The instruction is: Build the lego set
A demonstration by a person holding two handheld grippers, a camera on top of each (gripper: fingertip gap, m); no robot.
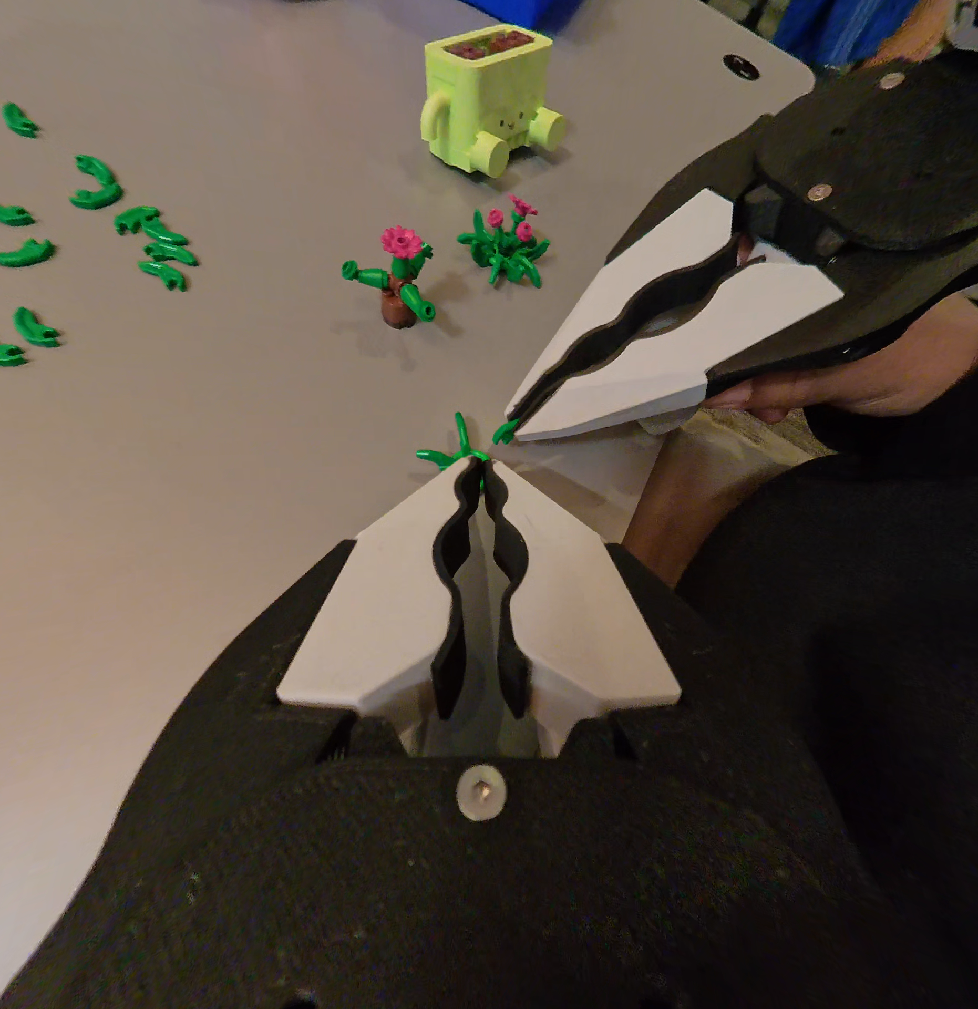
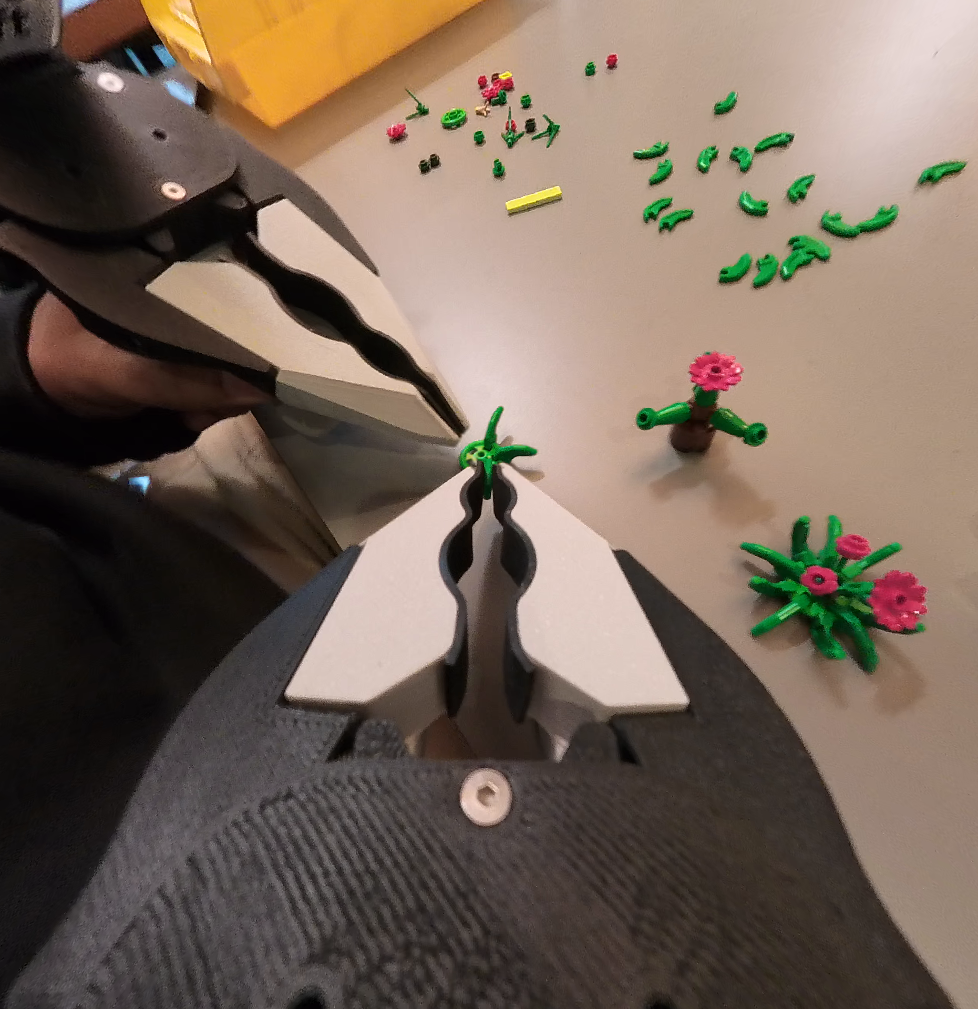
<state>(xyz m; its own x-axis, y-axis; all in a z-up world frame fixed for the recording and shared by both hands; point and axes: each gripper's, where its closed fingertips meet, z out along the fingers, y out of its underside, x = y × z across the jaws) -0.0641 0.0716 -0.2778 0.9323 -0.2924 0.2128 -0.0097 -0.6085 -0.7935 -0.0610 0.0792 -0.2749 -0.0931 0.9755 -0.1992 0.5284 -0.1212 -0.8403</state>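
Observation:
My left gripper [image 1: 478,465] is shut on a small green leaf cluster [image 1: 460,443], held just above the grey table [image 1: 202,491] near its front edge. My right gripper [image 2: 489,476] is shut on a single green leaf [image 2: 487,483], which meets the cluster [image 2: 495,450] with its green ring. The two gripper tips are almost touching. In the left wrist view the right gripper [image 1: 513,431] comes in from the right with the leaf [image 1: 504,432] at its tip. In the right wrist view the left gripper [image 2: 460,432] comes in from the upper left.
A lime-green pot figure [image 1: 486,98] stands at the back. A brown stem with a pink flower [image 2: 699,409] and a green bush with pink flowers [image 2: 836,589] stand nearby. There are several loose green leaves [image 2: 776,218], a pile of small parts [image 2: 492,109], a yellow bar [image 2: 533,199] and a yellow box [image 2: 290,49]. The grippers are tip to tip, or close to it.

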